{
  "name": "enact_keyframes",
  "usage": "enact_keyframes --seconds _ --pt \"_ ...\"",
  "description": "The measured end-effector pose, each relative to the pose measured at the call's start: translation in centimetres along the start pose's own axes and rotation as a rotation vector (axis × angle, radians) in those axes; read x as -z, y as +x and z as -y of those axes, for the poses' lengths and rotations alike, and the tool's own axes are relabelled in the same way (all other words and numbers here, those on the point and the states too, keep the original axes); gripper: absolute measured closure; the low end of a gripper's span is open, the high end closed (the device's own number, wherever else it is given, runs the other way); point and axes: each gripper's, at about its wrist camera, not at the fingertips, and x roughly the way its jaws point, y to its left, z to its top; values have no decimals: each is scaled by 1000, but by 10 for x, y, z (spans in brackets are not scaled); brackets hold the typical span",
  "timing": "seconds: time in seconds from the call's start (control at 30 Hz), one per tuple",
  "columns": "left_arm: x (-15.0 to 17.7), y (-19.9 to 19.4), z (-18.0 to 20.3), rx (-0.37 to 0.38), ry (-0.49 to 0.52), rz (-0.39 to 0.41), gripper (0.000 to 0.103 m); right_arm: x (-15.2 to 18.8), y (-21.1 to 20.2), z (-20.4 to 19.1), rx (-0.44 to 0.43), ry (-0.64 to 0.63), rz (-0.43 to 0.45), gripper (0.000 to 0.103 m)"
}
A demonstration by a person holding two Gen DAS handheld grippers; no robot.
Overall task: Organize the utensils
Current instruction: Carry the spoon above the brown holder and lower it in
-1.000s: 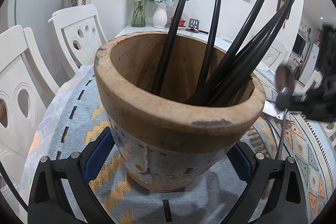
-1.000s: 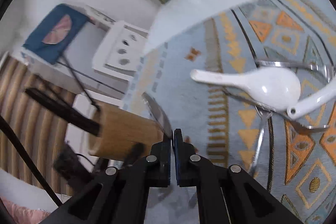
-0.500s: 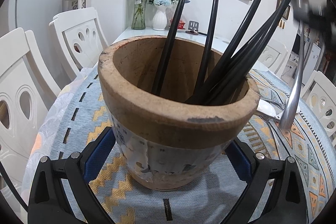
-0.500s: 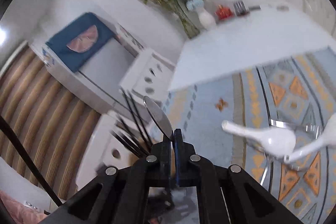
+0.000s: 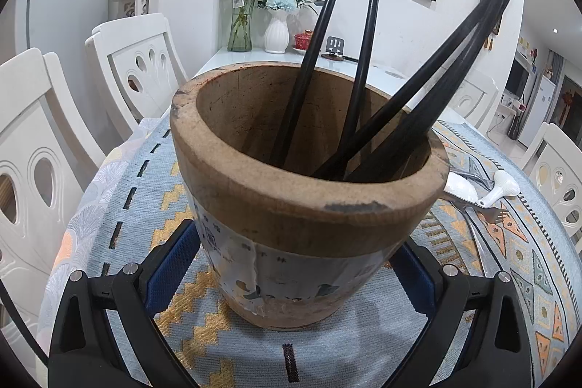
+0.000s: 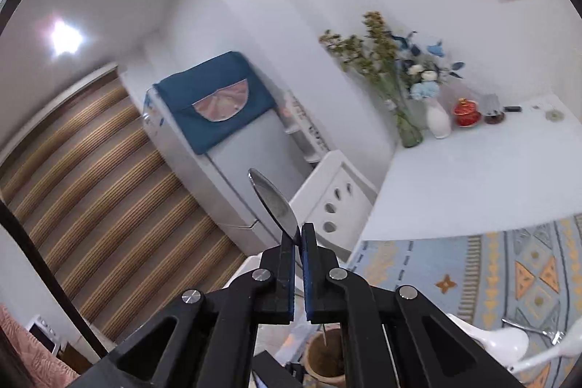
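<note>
Metal spoon [image 6: 273, 202] is pinched between the pressed-together fingers of the right gripper [image 6: 298, 235], which is raised high above the patterned tablecloth [image 6: 491, 264]; its bowl end rises up and to the left, long axis steeply tilted. Left gripper [image 5: 291, 264] angles downward, its fingers clasping the wooden utensil pot [image 5: 305, 206] on both sides, black chopsticks [image 5: 367, 53] leaning out to the upper right.

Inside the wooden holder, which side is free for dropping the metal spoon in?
The round wooden utensil holder is bare along its left inner wall, beside the two upright black chopsticks. The right side is crowded with leaning chopsticks. The right gripper grips the metal spoon.
</note>
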Motion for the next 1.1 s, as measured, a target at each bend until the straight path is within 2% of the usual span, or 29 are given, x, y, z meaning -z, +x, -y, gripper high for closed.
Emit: enact_keyframes --seconds 0.43,1.1 --pt "0 1 1 1 -2 -2 3 36 77 -26 -25 -108 -148 100" --pt "2 3 2 4 -4 -8 3 68 105 -5 3 -43 -268 98"
